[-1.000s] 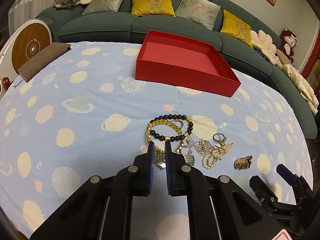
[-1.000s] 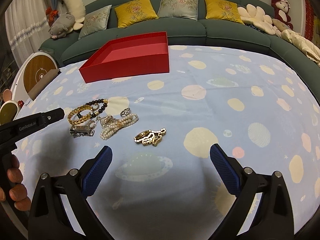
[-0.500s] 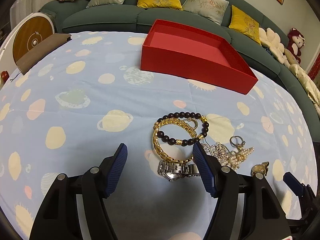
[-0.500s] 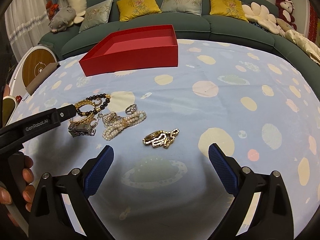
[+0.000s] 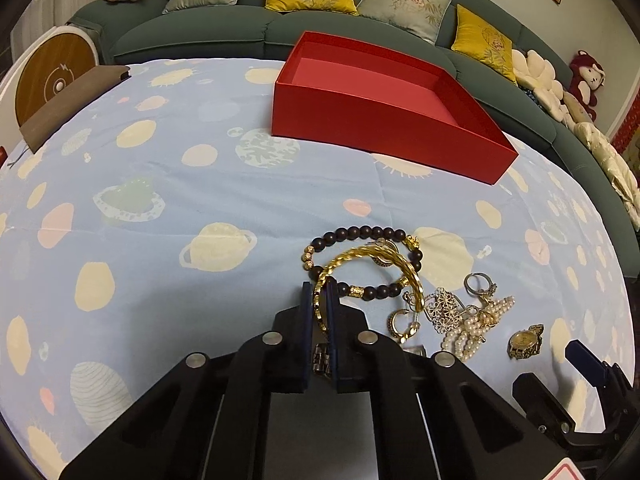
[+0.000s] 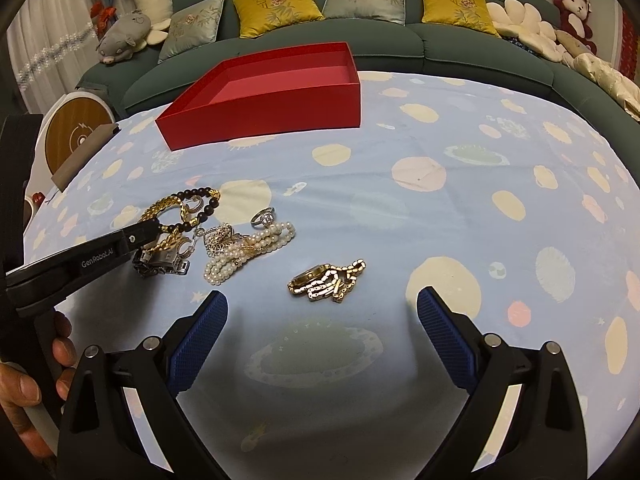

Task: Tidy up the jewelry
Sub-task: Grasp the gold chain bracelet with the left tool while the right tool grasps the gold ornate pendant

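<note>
- Half a second ago the left gripper [image 5: 320, 296] had its jaws spread over the jewelry pile; now they are pressed together on the near rim of the gold chain bracelet [image 5: 372, 268].
- One second ago that gripper was closed lower, over the silver watch [image 6: 162, 262]; the watch now lies on the cloth beneath its fingers.
- The right gripper [image 6: 322, 332] is unchanged since the earlier frames: spread wide, holding nothing, with the gold watch [image 6: 326, 278] on the cloth just ahead of its tips.
- The rest of the pile sits beside the bracelet: dark bead bracelet [image 5: 362, 238] overlapping it, gold hoop earring [image 5: 404, 324], silver filigree piece [image 5: 442, 310], ring [image 5: 478, 282], pearl strand [image 5: 478, 330].
- The blue planet-print tablecloth [image 5: 160, 200] lies bare between the pile and the red box [image 5: 384, 120], and broadly to the right in the right wrist view.
- A green sofa [image 6: 384, 46] runs along the far table edge, behind the box.
- The box is lidless; the visible part of its pink floor holds nothing, and the front strip is hidden by its near wall.
</note>
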A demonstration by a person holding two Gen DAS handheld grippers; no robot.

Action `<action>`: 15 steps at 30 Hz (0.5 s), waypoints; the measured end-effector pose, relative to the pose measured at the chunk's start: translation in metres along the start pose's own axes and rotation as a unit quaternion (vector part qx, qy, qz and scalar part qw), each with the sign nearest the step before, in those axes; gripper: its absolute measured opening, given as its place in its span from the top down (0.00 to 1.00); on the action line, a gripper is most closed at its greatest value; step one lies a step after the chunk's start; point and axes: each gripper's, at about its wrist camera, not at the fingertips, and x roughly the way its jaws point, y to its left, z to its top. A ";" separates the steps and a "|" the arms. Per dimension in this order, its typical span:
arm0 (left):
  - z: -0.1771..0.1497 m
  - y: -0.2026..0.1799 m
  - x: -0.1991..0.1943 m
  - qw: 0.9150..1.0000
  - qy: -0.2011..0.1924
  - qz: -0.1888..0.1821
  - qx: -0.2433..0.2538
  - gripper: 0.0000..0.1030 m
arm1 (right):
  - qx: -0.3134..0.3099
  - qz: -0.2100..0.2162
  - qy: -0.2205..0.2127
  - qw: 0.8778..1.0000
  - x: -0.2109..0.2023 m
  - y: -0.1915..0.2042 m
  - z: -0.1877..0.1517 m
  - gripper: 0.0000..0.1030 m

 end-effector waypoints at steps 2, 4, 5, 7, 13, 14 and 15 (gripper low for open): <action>0.000 -0.001 -0.002 1.000 -0.002 0.002 0.004 0.97 | 0.000 -0.002 0.000 1.000 0.002 -0.001 0.001 0.09; 0.000 -0.002 -0.004 1.000 -0.006 0.000 0.007 0.97 | 0.001 -0.001 0.000 1.000 0.003 -0.002 0.002 0.09; 0.000 -0.002 -0.006 1.000 -0.009 -0.001 0.007 0.97 | 0.002 -0.001 0.000 1.000 0.003 -0.002 0.002 0.10; 0.001 -0.002 -0.012 1.000 -0.013 -0.007 0.004 0.97 | 0.000 0.002 -0.001 1.000 0.005 -0.001 0.003 0.10; 0.004 -0.002 -0.032 0.999 -0.032 -0.021 0.003 0.97 | -0.006 0.006 0.008 1.000 0.014 0.001 0.006 0.22; 0.004 -0.001 -0.034 0.999 -0.032 -0.025 0.003 0.97 | -0.007 0.005 0.009 1.000 0.016 0.001 0.006 0.24; 0.004 -0.001 -0.036 0.999 -0.032 -0.028 0.002 0.97 | -0.007 0.004 0.011 1.000 0.018 0.001 0.007 0.26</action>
